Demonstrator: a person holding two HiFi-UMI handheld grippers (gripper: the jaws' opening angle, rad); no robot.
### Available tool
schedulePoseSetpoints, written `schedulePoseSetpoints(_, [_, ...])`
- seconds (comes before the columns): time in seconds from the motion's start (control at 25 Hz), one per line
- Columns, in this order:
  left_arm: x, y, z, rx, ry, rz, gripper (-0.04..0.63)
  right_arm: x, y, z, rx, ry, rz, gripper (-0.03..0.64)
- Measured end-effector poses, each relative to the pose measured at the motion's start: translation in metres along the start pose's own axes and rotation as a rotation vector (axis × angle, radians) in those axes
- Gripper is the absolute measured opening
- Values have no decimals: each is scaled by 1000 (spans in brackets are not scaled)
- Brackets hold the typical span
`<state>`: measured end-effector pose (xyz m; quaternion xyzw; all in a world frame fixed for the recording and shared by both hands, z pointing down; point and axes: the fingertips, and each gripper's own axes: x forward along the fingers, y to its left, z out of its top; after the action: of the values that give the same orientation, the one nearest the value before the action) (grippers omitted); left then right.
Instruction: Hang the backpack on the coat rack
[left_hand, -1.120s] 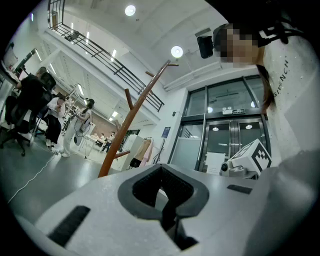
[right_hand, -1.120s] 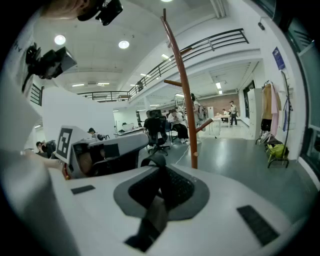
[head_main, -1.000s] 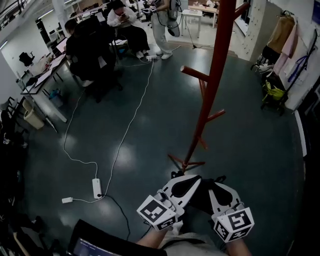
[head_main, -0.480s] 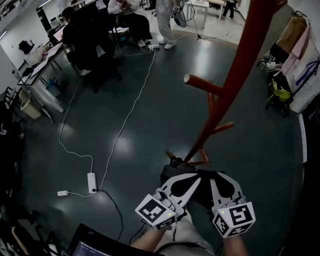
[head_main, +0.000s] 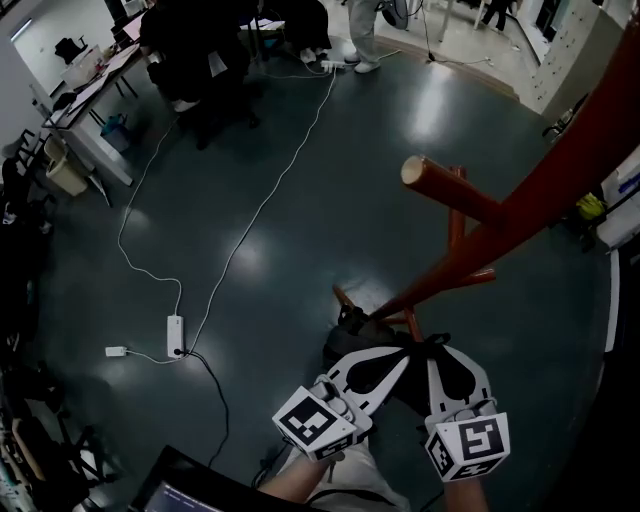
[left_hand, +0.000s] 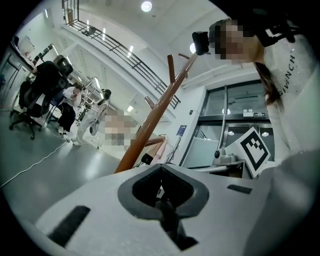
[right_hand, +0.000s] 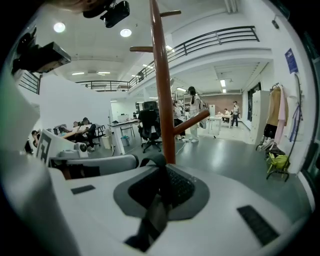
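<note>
Holding backpack (head_main: 345, 335) at the rack's (head_main: 560, 170) foot
Both the left gripper (head_main: 392, 362) and right gripper (head_main: 440, 352) clamped its strap (right_hand: 156, 200); the nearest peg (head_main: 450, 190) jutted above and ahead, nearer the right.

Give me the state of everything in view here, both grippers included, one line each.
Left gripper: shut on backpack strap.
Right gripper: shut on backpack strap.
Backpack: held by both grippers, not yet hung.
Coat rack: standing, visible pegs bare.
Power strip: on floor, cables plugged in.
</note>
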<state>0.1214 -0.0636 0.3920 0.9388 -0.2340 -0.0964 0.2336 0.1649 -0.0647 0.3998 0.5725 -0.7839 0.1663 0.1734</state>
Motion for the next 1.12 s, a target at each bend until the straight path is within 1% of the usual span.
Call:
schedulePoseSetpoints(0.16, [6, 12, -7, -46, -5, 26, 9, 16, -6, -8, -26, 15, 12, 38])
schedulePoseSetpoints(0.24, [10, 16, -9, -56, -6, 28, 10, 21, -11, -7, -37, 20, 16, 38])
schedulePoseSetpoints(0.4, [15, 24, -15, -58, -1, 30, 10, 31, -20, -15, -55, 46, 13, 38])
schedulePoseSetpoints(0.6, [14, 36, -31, -58, 28, 54, 10, 41, -22, -29, -121, 88, 21, 38])
schedulePoseSetpoints(0.76, [17, 34, -32, -71, 15, 46, 9, 46, -22, -34, -183, 98, 22, 38])
schedulePoseSetpoints(1.0, [14, 37, -35, -72, 13, 51, 9, 54, -26, -43, -215, 130, 23, 40])
schedulePoseSetpoints(1.12, [14, 35, -36, -70, 14, 53, 9, 56, -26, -45, -247, 151, 23, 40])
